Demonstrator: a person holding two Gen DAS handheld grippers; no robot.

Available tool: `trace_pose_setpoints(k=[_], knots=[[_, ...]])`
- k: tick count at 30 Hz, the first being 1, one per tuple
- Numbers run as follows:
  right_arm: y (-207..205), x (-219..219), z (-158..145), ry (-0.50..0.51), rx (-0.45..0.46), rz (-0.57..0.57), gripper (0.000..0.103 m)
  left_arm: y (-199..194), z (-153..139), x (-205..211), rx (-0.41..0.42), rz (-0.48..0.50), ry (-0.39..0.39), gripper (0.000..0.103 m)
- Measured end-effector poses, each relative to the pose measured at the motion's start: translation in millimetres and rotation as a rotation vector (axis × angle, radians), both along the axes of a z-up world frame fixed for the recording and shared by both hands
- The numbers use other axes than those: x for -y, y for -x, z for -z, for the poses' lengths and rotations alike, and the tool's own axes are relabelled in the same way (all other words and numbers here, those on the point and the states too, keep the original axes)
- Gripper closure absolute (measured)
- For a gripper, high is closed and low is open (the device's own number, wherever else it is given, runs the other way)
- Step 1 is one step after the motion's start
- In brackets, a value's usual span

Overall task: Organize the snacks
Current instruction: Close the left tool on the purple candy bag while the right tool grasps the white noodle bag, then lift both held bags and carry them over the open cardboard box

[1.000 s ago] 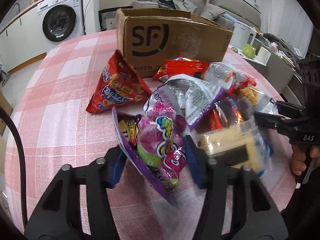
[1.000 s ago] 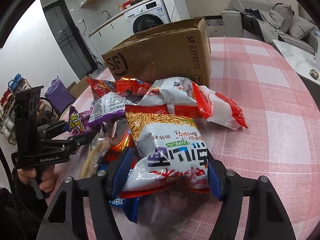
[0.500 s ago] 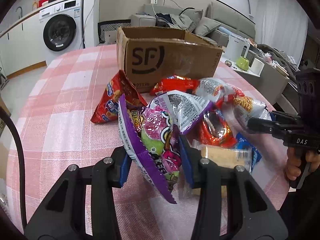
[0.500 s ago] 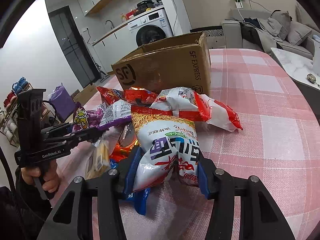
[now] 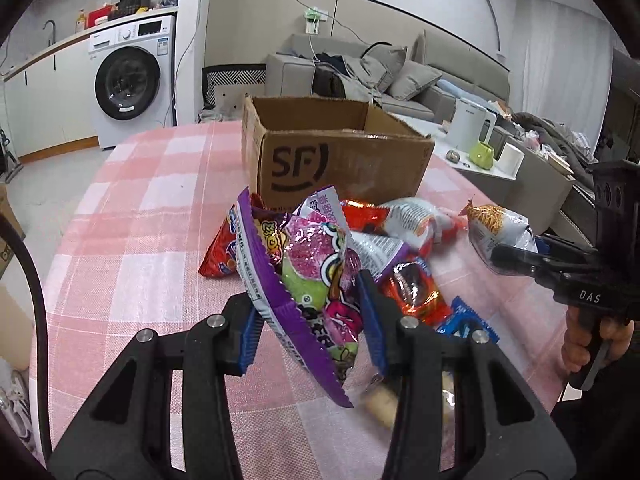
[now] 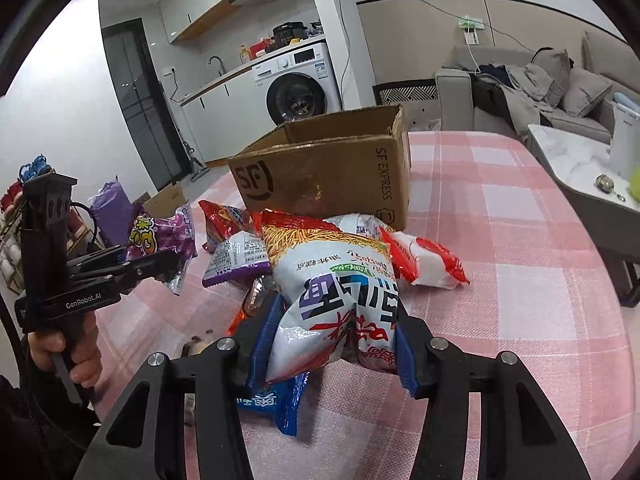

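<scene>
Left wrist: left hand-held gripper (image 5: 310, 322) pinches crinkly purple foil bag (image 5: 316, 276); right hand-held gripper (image 6: 332, 344) clamps puffy white bag (image 6: 340, 292).

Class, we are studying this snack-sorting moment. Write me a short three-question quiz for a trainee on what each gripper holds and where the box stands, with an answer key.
1. True or false: the left gripper is shut on the crinkled purple and pink foil candy bag.
2. Which does the right gripper hold? A) the white noodle-snack bag with orange top B) a green bottle C) a metal spoon
3. Fill in: the open brown cardboard box marked SF stands on the pink checked tablecloth, ______ the heap of snack bags as both cameras see it.

Key: 1 true; 2 A; 3 behind.
</scene>
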State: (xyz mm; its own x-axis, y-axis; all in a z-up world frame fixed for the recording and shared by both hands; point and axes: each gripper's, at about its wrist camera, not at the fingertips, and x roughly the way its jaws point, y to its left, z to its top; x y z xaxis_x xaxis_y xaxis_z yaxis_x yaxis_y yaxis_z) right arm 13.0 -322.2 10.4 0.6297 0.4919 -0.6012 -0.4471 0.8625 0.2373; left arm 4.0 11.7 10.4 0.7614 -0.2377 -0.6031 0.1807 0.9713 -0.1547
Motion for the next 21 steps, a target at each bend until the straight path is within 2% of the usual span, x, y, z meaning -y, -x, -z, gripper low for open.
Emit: trace_pose_setpoints(k=[10,21], knots=[[3.8,-5.4,-18.8,0.058,0.061,0.03,0.051,6.0,-22.1,6.8,0.043,0.006,-0.002,0.063],[-6.0,-19.7,-37.1,0.065,0.09,0.014,0.051,-14.5,-42.3,10.6,0.067,-0.016,-0.008,0.063]])
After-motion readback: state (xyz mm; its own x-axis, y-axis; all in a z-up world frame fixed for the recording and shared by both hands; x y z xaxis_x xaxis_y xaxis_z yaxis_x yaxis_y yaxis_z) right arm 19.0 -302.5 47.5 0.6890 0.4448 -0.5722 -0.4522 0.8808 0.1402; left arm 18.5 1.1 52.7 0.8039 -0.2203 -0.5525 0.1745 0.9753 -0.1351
